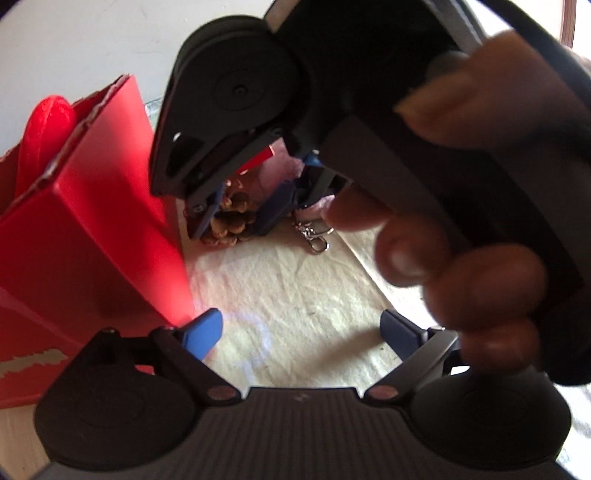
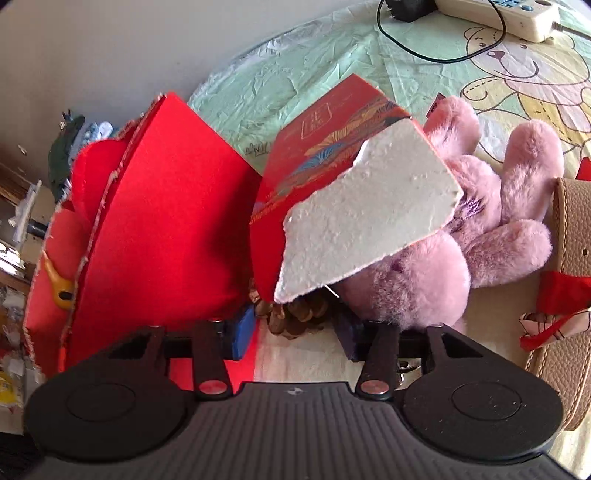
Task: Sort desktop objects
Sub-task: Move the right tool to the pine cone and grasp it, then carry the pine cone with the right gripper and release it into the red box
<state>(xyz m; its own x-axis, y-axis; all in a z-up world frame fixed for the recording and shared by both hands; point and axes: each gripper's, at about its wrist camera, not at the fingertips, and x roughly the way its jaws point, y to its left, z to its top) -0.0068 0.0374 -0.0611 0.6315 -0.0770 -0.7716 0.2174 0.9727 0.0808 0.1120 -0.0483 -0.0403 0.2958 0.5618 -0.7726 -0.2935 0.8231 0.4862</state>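
A brown pine cone (image 1: 231, 218) lies on the cloth beside a tall red box (image 1: 92, 236). My right gripper (image 1: 240, 218) reaches down over it, its blue fingers on either side of the cone, open. In the right wrist view the pine cone (image 2: 295, 314) sits between the blue fingers (image 2: 242, 332) of my right gripper (image 2: 295, 332). My left gripper (image 1: 303, 332) is open and empty, low over the cloth in front. A metal key clasp (image 1: 314, 236) lies next to the cone.
A pink plush toy (image 2: 461, 229) lies right of the cone. A patterned red box with a white foam piece (image 2: 369, 214) leans over it. The red box (image 2: 166, 221) holds red items. A tan leather bag (image 2: 569, 295) stands at right. A power strip (image 2: 509, 14) lies far back.
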